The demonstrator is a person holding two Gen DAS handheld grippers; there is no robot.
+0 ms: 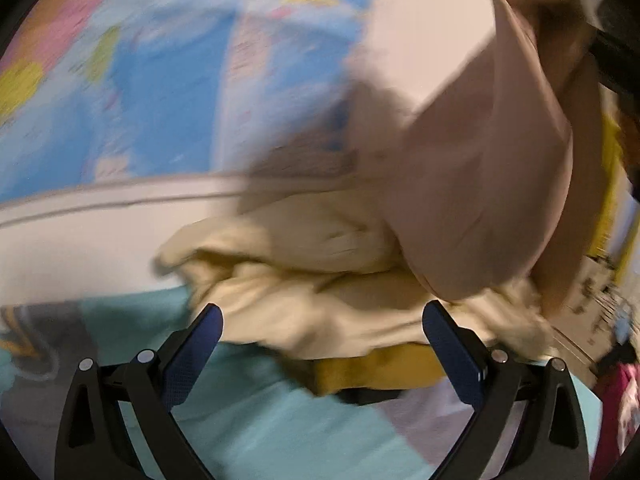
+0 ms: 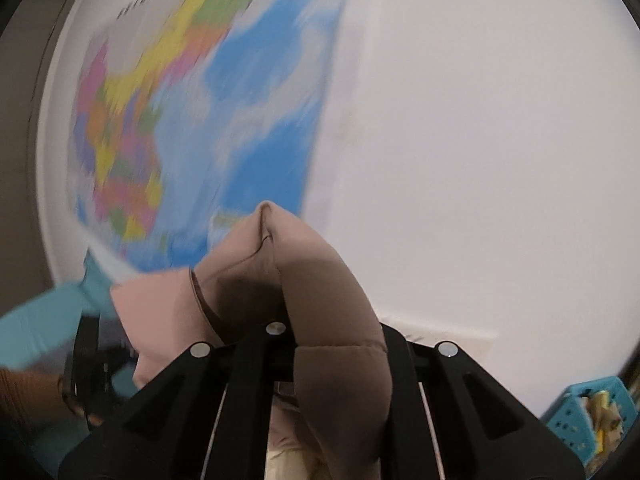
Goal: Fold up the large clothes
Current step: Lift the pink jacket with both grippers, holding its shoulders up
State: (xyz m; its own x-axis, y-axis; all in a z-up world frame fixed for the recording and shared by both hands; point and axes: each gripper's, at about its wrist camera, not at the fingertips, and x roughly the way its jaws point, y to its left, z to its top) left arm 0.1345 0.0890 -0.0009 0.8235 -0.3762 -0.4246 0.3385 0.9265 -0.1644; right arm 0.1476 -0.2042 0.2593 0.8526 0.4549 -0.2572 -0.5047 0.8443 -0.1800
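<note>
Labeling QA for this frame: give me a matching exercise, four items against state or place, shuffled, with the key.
Items:
1. left gripper
2. right gripper
3. cream garment
4. map poster

States:
A. jaws shut on the pinkish-brown jacket
B. hanging on the white wall
C. jaws open, nothing between them
D. heaped on the teal sheet

Pairs: 1-C, 2-A, 3-D, 4-B

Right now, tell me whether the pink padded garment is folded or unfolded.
Unfolded: the pink padded garment hangs lifted and bunched from the right gripper.
</note>
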